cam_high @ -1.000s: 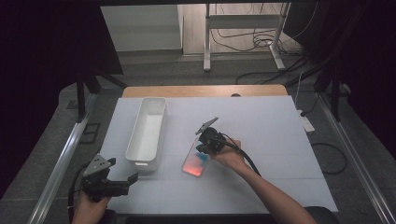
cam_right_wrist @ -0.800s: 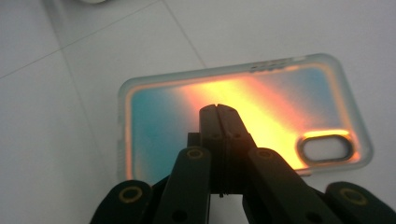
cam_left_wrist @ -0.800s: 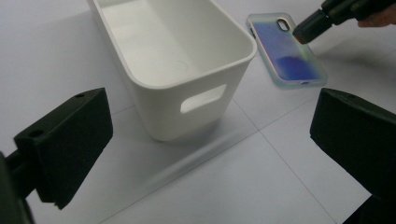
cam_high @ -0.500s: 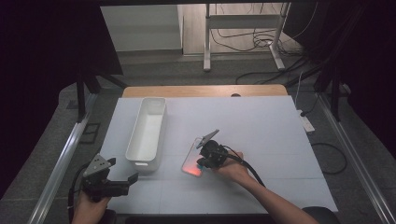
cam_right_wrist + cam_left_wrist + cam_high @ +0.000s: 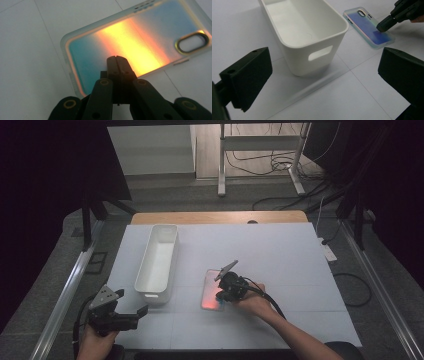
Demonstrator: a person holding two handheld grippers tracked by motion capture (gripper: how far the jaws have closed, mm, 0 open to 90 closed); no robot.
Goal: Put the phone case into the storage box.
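Observation:
An iridescent phone case (image 5: 210, 287) lies flat on the white table, camera cutout at its far end. In the right gripper view the case (image 5: 150, 32) glows teal and orange. My right gripper (image 5: 220, 296) is shut, jaws pressed together with nothing between them, and its tip (image 5: 117, 59) rests on or just above the near half of the case. The left gripper view shows that tip (image 5: 382, 27) on the case (image 5: 364, 22). My left gripper (image 5: 131, 303) hangs open at the table's front left corner, jaws wide apart (image 5: 325, 75) and empty, facing the white bin.
A long white bin (image 5: 152, 296) stands empty left of the case, its handle cutout end (image 5: 299, 62) toward my left gripper. The white table (image 5: 300, 270) stretches bare to the right and back. Dark frame rails run along both sides.
My right gripper has slid along the case toward the table's front and dropped slightly. The left gripper has kept still.

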